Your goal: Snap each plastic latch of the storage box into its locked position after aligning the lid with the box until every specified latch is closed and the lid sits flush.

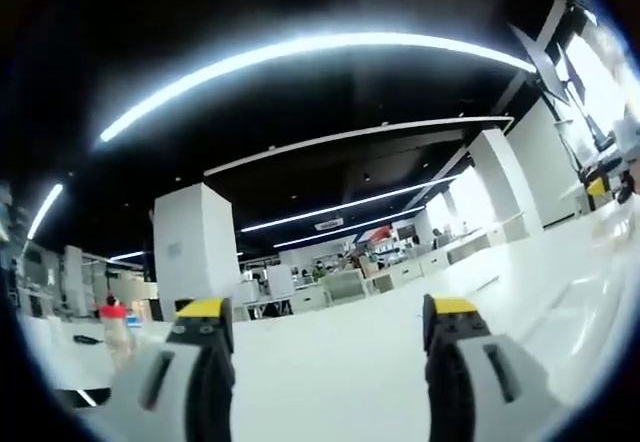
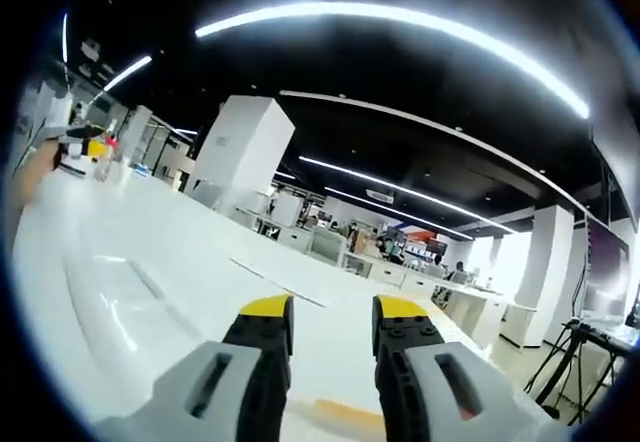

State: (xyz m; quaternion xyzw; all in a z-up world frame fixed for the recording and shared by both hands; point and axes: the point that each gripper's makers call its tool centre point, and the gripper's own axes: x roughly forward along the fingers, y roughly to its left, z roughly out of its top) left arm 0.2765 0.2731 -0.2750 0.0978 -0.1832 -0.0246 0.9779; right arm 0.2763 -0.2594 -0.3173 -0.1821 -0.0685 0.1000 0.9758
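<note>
Through the left gripper view, the left claw (image 1: 327, 334) is held level and pointed out across a long white desk (image 1: 330, 362), its two yellow-tipped jaws standing wide apart with nothing between them, so it is released and idle. A small bottle with a red cap (image 1: 113, 328) stands near the far left edge of the desk, just beside the left jaw as seen from here. A broad white pillar (image 1: 195, 247) rises behind, with rows of office desks beyond it and long ceiling light strips (image 1: 300, 52) overhead. I cannot pick out the storage box or its lid here; the claw looks over the desk rather than down at anything, which reads to me as a resting pose, not a working one.

Through the right gripper view, the right claw (image 2: 331, 324) also aims forward along the white desk (image 2: 150, 262), jaws parted by a narrower gap and empty, so released as well. A faint, glossy, translucent shape (image 2: 130, 302) lies on the desk to the left of the jaws; it may be the box or its lid, but I cannot tell. Small items (image 2: 95, 152) cluster at the far left end. No latch is within reach, so by my judgement the latching has not begun.
</note>
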